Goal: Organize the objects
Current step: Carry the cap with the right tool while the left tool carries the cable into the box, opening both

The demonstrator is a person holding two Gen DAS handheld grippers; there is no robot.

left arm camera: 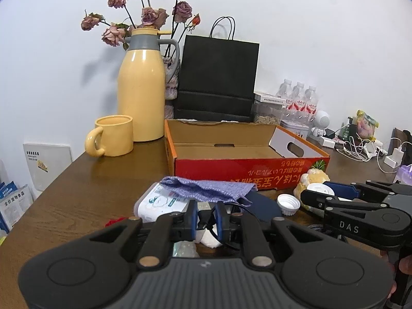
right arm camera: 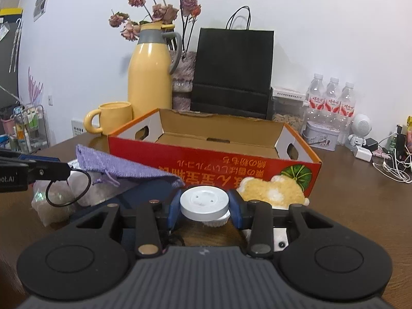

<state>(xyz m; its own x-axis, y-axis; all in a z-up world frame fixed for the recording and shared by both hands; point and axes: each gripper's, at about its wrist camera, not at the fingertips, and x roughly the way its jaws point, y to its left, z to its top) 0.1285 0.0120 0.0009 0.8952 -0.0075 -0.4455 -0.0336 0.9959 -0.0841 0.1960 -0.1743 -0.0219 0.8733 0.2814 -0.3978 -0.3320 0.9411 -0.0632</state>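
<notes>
An open red cardboard box [left arm camera: 231, 167] [right arm camera: 180, 159] stands mid-table, empty inside. My left gripper [left arm camera: 206, 221] is low in front of it, shut on a thin black cord [right arm camera: 68, 188] that hangs in a loop. My right gripper [right arm camera: 204, 203] [left arm camera: 319, 193] is shut on a round white disc [right arm camera: 204, 200] [left arm camera: 320, 189], held just above the table before the box's front wall. A white ribbed cap [left arm camera: 288, 204] [right arm camera: 217, 222] lies under it. A purple cloth [left arm camera: 206, 189] [right arm camera: 123, 167] and a yellow plush toy [left arm camera: 311, 177] [right arm camera: 273, 190] lie by the box.
Behind the box stand a yellow thermos [left arm camera: 141, 85], a yellow mug [left arm camera: 113, 136], a black paper bag [left arm camera: 219, 77] and water bottles [left arm camera: 298, 97]. Chargers and white cables [left arm camera: 360, 149] crowd the right. A tissue pack [left arm camera: 159, 202] lies near the left gripper.
</notes>
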